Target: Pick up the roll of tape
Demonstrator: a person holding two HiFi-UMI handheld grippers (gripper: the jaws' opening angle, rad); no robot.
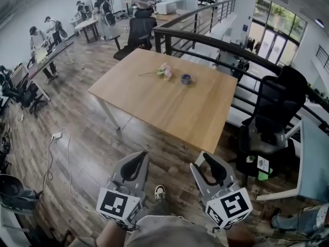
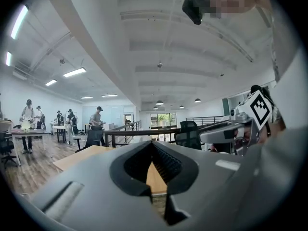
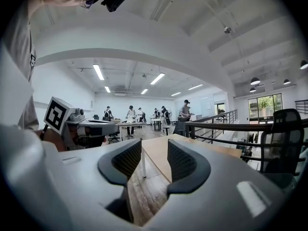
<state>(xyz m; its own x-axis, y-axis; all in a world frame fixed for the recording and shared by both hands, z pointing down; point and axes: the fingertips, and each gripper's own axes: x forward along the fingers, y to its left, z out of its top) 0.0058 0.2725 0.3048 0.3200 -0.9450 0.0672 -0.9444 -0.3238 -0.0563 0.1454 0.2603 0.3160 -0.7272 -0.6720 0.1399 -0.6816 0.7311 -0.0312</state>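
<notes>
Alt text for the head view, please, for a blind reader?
A small blue roll of tape lies near pink flowers on a light wooden table. In the foreground the grey left gripper and right gripper are held low, short of the table.

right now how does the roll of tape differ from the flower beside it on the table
The roll of tape is a compact dark blue ring that seems to lie flat; the flower is a pale pink and white bloom lying on its side, with a thin stem stretching left. The roll of tape sits to the flower's right. Both rest on the wooden table, close together but not touching.
</notes>
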